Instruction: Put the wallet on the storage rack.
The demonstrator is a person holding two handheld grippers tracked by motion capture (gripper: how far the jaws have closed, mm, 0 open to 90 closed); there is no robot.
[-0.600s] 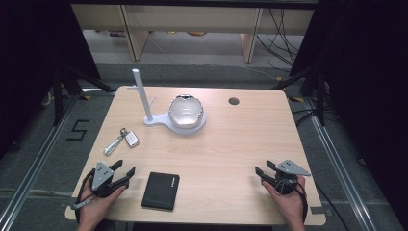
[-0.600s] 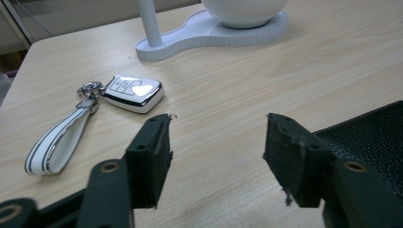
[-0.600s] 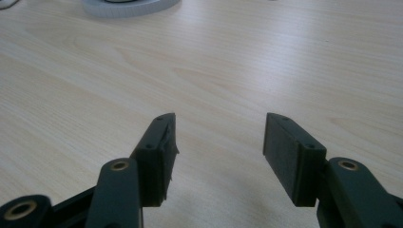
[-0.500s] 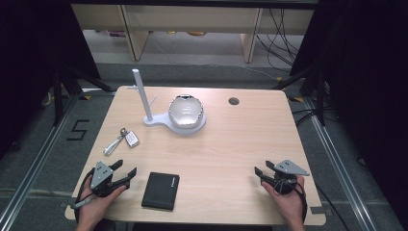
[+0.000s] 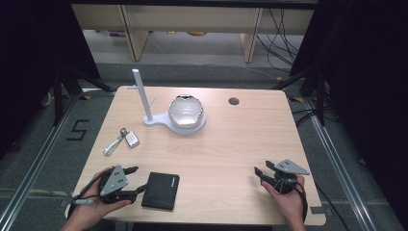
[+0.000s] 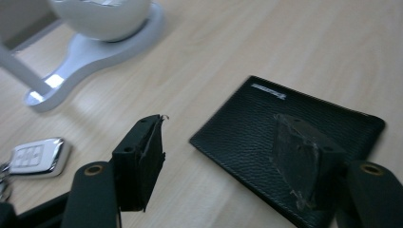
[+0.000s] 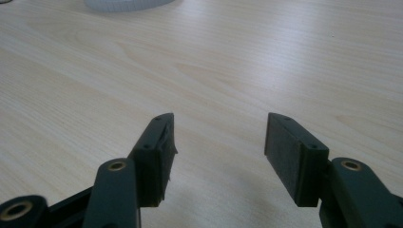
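Wallet (image 5: 161,190), black and grained like leather, lies flat near the front edge of the bench (image 5: 231,144), left of centre, with a small pale logo strip close to its far edge. The left tongs (image 5: 137,179), held in the person's left hand (image 5: 91,204) at the front left corner, sit just beside it with both jaws spread wide and nothing between them. In the left gripper view one jaw stands over bare wood to the wallet's left while the other hangs over the wallet's near corner; whether that jaw touches the leather cannot be told.

The right tongs (image 5: 260,174) rest in the right hand (image 5: 288,202) near the front right corner, well apart from the wallet. Their jaws are also wide apart and hold nothing; the right gripper view shows only plain wood grain in the gap between them.

Farther back on the left, a car key fob (image 5: 131,139) with a metal ring and tag lies on the wood, between the wallet and a white stand (image 5: 150,115). The stand has an upright post and a flat curved foot, and a shiny rounded silver object (image 5: 185,111) sits on the wide end of that foot. A small dark cable hole (image 5: 234,101) is set in the wood toward the back right
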